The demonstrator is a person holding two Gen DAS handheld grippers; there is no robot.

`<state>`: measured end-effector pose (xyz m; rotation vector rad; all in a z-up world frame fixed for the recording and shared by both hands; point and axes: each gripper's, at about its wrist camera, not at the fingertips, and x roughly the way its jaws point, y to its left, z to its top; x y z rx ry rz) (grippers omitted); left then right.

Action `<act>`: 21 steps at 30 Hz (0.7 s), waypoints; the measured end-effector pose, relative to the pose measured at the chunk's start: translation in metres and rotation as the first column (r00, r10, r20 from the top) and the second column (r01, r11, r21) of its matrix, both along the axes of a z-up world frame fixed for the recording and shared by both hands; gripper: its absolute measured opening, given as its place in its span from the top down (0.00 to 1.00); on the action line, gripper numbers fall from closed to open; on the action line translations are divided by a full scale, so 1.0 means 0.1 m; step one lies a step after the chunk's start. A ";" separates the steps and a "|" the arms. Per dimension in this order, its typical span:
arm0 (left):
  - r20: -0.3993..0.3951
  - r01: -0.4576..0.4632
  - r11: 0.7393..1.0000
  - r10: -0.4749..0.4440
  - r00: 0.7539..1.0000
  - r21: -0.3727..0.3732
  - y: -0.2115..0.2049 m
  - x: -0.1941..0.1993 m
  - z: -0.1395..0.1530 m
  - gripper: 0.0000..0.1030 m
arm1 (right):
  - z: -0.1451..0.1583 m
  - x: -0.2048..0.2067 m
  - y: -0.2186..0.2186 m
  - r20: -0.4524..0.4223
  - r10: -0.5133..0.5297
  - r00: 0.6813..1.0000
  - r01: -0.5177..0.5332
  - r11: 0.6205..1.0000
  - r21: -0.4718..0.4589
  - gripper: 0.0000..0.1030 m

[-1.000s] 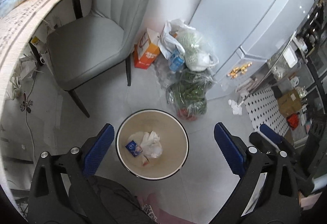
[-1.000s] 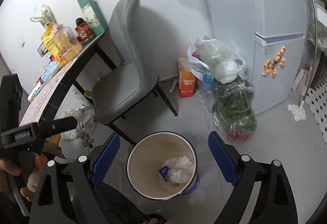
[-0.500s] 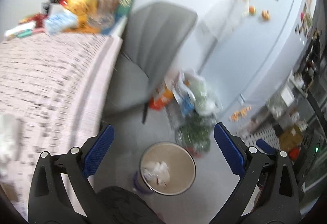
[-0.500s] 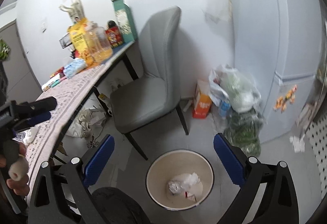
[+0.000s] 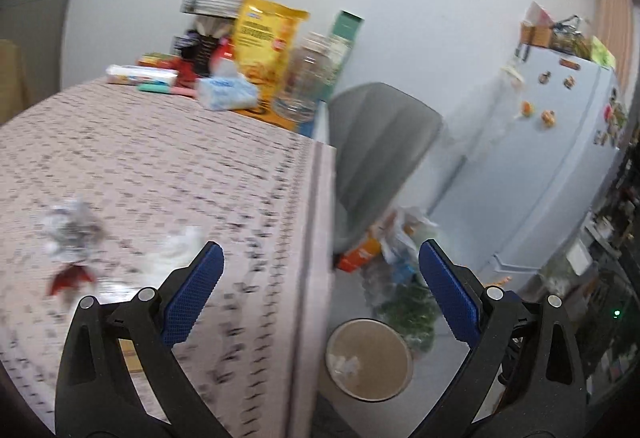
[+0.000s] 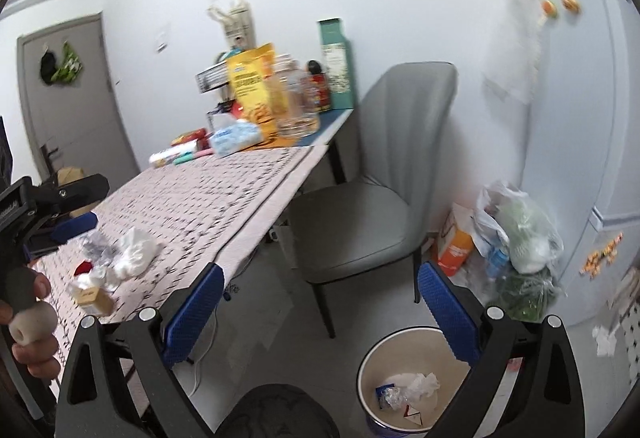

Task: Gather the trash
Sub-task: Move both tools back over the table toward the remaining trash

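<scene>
Round cream waste bin point(image 6: 414, 378) with dark rim: stands on the pale floor beside the table; already holds a crumpled white tissue, a clear plastic wrapper, a small blue-and-white packet and a scrap with a red mark; judged part-filled, so some of the collecting is done.

Trash left on the long table with the pink patterned cloth point(image 6: 224, 194), near end: crumpled white tissue point(image 6: 134, 252); crinkled clear-and-silver wrapper point(image 6: 94, 244) touching it; small red scrap point(image 6: 83, 269); small tan carton point(image 6: 91, 296) nearest the edge; all close together, none in the bin; the left wrist view is blurred and shows the same cluster only as smears.

Left gripper point(image 5: 320, 288): blue-padded jaws wide apart, nothing between them; hangs over the table's near end, tissue just beyond its left pad.

Right gripper point(image 6: 318, 312): jaws likewise spread, empty; poised off the table over the floor, bin below its right pad.

Not trash, as judged: yellow snack bag point(image 6: 252, 90), clear glass jar point(image 6: 298, 100), tall green box point(image 6: 336, 64) and blue tissue pack point(image 6: 236, 134) at the far end.

Remaining: four or so pieces to lift and drop; roughly half finished.
</scene>
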<state>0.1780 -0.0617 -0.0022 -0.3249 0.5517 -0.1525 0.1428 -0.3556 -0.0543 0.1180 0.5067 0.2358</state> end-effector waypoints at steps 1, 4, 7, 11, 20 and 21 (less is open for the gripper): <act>0.002 -0.024 1.000 0.024 1.000 0.015 0.07 -0.05 0.01 0.06 | 0.01 -0.01 0.10 -0.011 0.003 1.000 -0.003 1.000 -0.023 0.07; 0.025 -0.071 0.997 0.070 0.997 0.043 0.25 -0.17 0.03 0.06 | 0.04 -0.03 0.27 -0.025 0.025 0.999 -0.026 0.999 -0.040 0.07; 0.039 -0.127 0.990 0.125 0.991 0.063 0.41 -0.30 0.03 0.06 | 0.08 -0.09 0.45 -0.010 0.058 0.998 -0.058 0.998 -0.026 0.07; 0.055 -0.154 0.987 0.151 0.987 0.052 0.61 -0.50 0.00 0.06 | 0.10 -0.14 0.67 -0.001 0.117 0.993 -0.117 0.993 -0.030 0.07; 0.025 -0.190 0.979 0.188 0.982 0.071 0.98 -0.92 -0.16 0.06 | 0.14 -0.29 1.09 0.002 0.286 0.958 -0.286 0.957 -0.048 0.07; 0.015 -0.204 0.976 0.204 0.979 0.077 1.03 -0.96 -0.20 0.06 | 0.14 -0.31 1.13 0.002 0.304 0.953 -0.303 0.951 -0.056 0.07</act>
